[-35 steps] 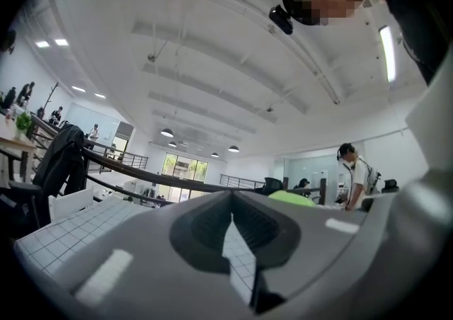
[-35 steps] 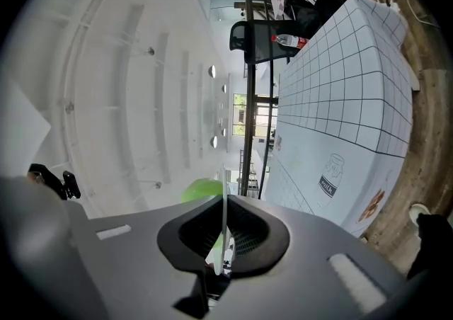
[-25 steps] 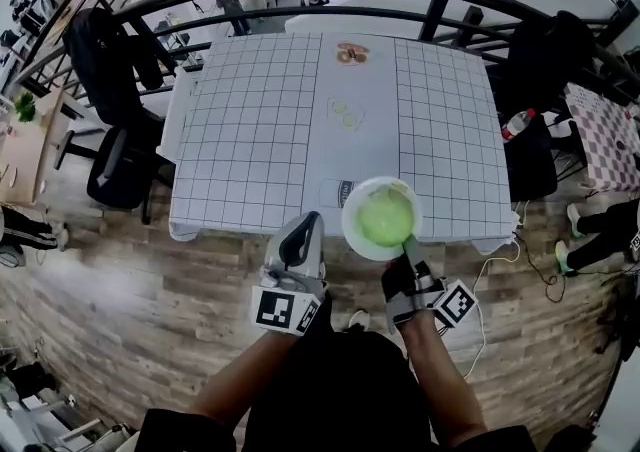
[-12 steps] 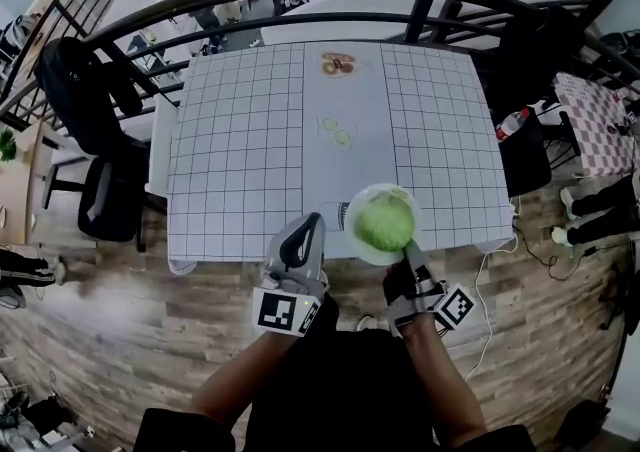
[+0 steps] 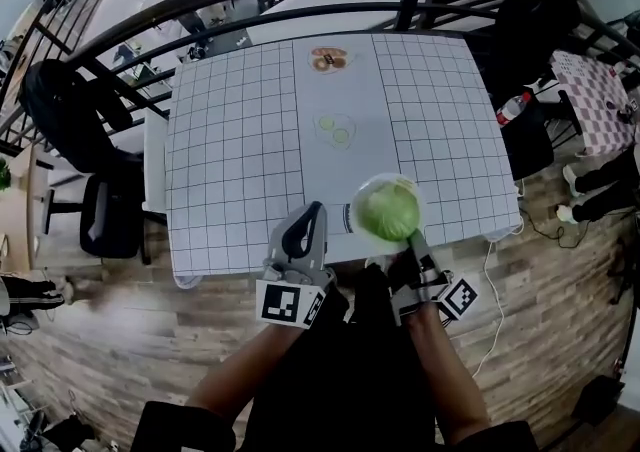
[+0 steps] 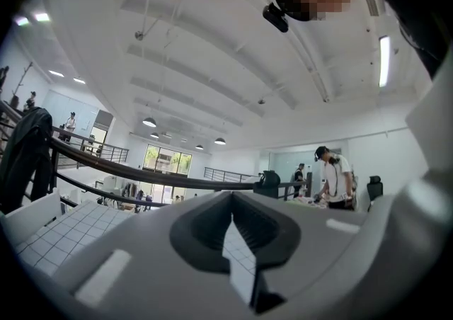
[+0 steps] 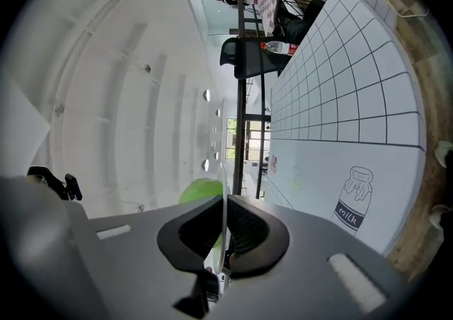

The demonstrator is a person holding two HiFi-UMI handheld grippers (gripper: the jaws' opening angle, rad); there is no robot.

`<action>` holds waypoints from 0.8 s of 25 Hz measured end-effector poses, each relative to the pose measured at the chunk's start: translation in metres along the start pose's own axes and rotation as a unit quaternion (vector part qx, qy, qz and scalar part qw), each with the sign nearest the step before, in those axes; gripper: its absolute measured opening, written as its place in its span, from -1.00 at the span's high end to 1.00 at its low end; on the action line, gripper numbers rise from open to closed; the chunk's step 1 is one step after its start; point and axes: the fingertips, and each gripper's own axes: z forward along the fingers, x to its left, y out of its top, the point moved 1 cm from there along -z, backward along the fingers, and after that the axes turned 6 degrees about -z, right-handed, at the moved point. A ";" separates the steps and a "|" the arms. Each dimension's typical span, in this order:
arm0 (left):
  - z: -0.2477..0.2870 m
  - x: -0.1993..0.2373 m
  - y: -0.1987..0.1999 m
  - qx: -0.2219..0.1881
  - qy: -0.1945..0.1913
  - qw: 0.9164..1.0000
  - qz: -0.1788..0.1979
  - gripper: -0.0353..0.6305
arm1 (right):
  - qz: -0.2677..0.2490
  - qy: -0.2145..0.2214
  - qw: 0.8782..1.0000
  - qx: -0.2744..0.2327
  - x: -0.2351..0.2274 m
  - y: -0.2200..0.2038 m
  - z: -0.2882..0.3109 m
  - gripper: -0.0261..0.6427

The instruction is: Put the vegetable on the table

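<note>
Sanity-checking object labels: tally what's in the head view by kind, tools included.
Green vegetable: 1
Clear bowl: 1
Tools: 2, left tool and right tool
Table: 1
Total: 5

The table, covered in white sheets ruled with a black grid, stretches away beyond the left gripper and the right gripper. Its plain middle strip bears a milk-bottle drawing just ahead, between the two. Drawn green slices lie farther off, and a brown picture lies near the far edge.
</note>
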 end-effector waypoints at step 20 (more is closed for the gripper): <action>0.038 -0.043 -0.033 0.021 -0.063 0.998 0.007 0.87 | -0.009 -0.036 0.997 -0.068 -0.089 0.044 -0.038 0.89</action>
